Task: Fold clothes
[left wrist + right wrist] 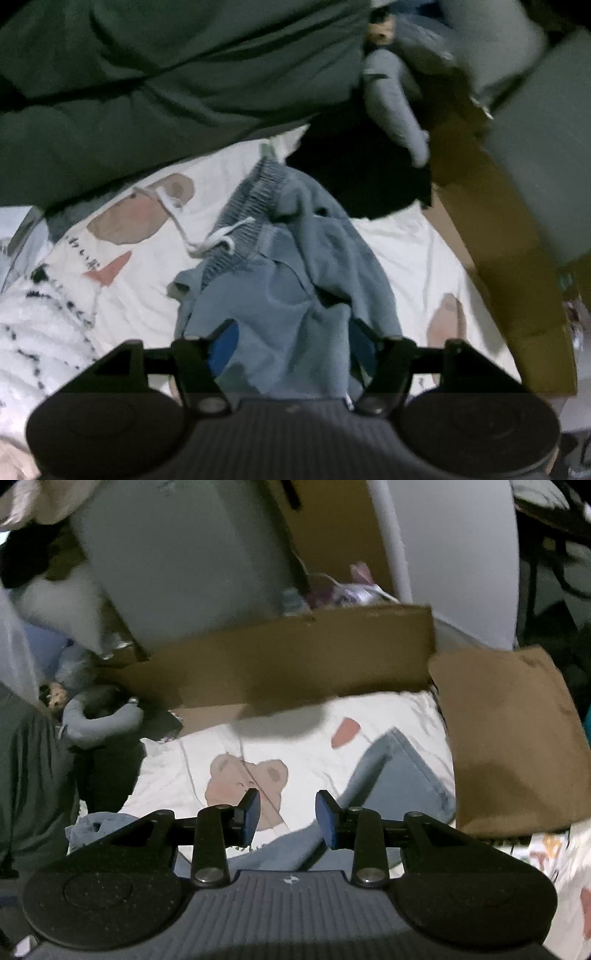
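The blue sweatpants [280,280] lie bunched on the bed sheet [399,251], probably awaiting smoothing. The left gripper [291,347] has wide jaws straddling the cloth without pinching; the right gripper [284,818] hangs part-open, holding nothing.

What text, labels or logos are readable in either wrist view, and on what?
No text can be read.
Bedsheet: a short line of dark characters beside the brown cartoon print, too blurred to read.
Right gripper: a small white emblem on its grey body, a symbol, no letters.
Cardboard box: no print visible.
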`<action>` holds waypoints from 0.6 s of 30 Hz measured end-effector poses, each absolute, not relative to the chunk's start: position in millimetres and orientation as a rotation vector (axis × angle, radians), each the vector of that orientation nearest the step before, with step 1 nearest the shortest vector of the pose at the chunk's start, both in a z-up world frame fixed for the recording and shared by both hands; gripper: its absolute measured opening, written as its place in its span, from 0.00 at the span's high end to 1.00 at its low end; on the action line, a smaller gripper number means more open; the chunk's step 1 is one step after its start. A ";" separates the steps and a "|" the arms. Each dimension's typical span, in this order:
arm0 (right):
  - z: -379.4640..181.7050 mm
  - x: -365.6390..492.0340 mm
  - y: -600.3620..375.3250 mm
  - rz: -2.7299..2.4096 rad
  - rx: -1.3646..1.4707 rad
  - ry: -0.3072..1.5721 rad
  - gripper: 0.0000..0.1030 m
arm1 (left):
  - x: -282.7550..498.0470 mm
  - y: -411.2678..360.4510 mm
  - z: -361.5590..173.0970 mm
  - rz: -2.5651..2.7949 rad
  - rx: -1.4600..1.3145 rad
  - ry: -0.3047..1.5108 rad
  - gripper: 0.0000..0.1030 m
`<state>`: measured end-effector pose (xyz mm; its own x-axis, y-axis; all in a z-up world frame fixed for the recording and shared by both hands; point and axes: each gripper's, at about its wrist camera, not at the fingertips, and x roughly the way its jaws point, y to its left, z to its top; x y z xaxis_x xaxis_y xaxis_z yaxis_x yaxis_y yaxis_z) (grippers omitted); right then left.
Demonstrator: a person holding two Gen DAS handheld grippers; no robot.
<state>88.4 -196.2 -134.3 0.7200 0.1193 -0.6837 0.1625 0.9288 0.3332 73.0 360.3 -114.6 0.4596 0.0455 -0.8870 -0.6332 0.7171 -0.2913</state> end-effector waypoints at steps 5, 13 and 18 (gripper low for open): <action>-127.8 77.1 -177.6 0.000 0.381 0.759 0.49 | 65.7 345.4 -120.3 0.390 -0.632 1.029 0.28; -146.1 68.4 -147.6 0.051 0.395 0.768 0.36 | 45.3 327.2 -144.4 0.297 -0.638 1.103 0.26; -162.3 63.2 -146.9 0.038 0.440 0.795 0.34 | 38.8 320.9 -153.3 0.280 -0.652 1.134 0.26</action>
<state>63.2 -146.9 -162.3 0.7041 0.1965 -0.6823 0.1297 0.9092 0.3957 38.8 320.9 -153.3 0.4132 -0.1137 -0.9035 -0.5216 0.7837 -0.3372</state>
